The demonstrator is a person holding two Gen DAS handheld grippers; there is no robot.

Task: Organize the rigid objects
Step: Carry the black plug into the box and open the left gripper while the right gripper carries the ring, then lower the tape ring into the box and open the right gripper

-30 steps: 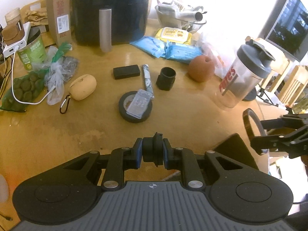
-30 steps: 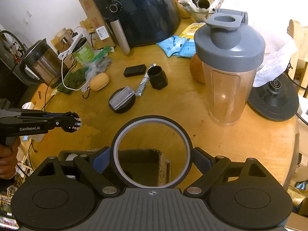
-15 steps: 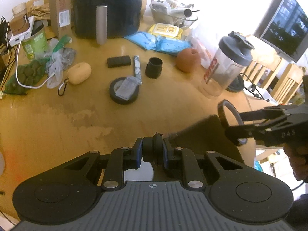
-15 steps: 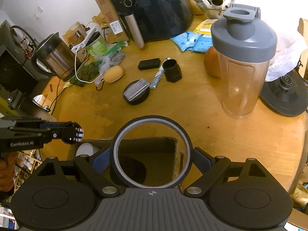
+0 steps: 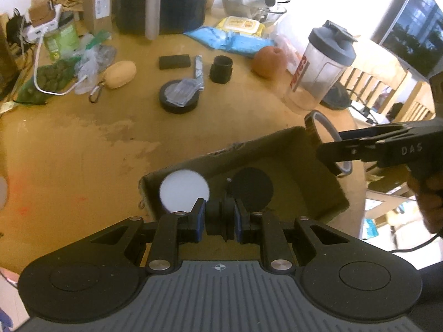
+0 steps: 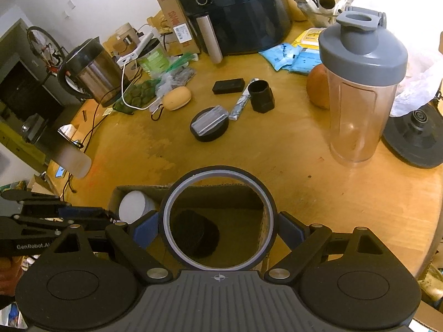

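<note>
Right wrist view: right tongs (image 6: pixel 218 221) clamped on a ring (image 6: pixel 218 217) across its width, held upright over the box (image 6: pixel 210 188) at the tabletop's near edge, probably so the ring can drop straight in. Through the ring, a black puck (image 6: pixel 195 233) on the box floor; beside it a white disc (image 6: pixel 133 207) at the left wall. Left wrist view: left tongs (image 5: pixel 220 218) closed on a small black part (image 5: pixel 220 217), poised over the same box, likely awaiting its turn. Part's shape hard to make out, mostly hidden between the pads. Box's near wall cut off below both tongs. Farther out, mid-tabletop, more loose pieces apparently unsorted: black disc (image 6: pixel 210 127) with a clear case on top, black cup (image 6: pixel 261 95), black block (image 6: pixel 228 85). Shaker (image 6: pixel 362 88) toward the right edge.
</note>
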